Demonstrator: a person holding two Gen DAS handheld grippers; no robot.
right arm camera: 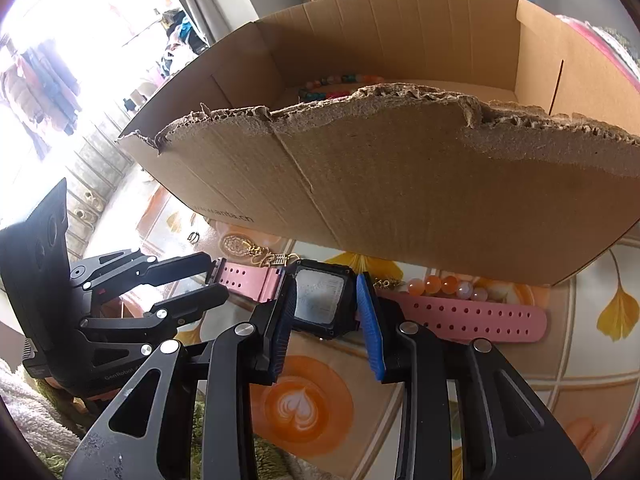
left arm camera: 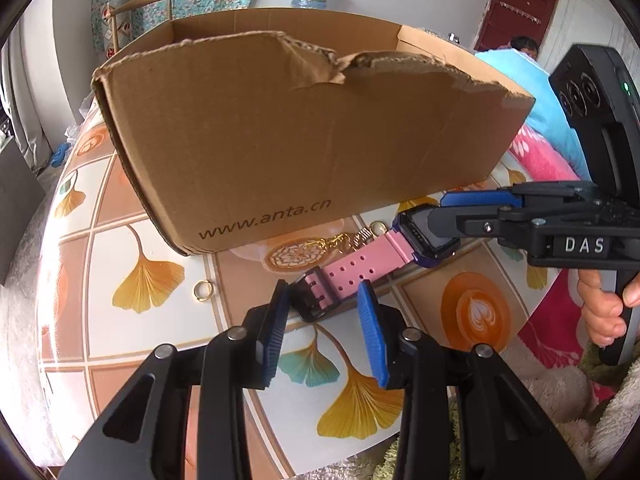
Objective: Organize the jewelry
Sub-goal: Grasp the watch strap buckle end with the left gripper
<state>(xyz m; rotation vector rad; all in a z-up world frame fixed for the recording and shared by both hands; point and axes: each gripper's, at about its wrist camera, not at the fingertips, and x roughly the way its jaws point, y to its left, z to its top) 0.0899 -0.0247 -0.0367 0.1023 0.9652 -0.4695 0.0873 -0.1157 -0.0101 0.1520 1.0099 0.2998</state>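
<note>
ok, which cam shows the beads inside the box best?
Right wrist view: it looks over the torn front wall of the cardboard box, so the bead strand shows against the far wall. The left wrist view sits lower; that wall hides the interior, no beads visible.

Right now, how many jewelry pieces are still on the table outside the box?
4: pink watch in front of the box, gold pendant beside its strap, gold ring further left, orange bead strand by the box's right base. The box may hide more.

a wooden chair (left arm camera: 140,12) at eleven o'clock, a dark red door (left arm camera: 516,8) at one, pink floral blanket (left arm camera: 540,152) at three.
</note>
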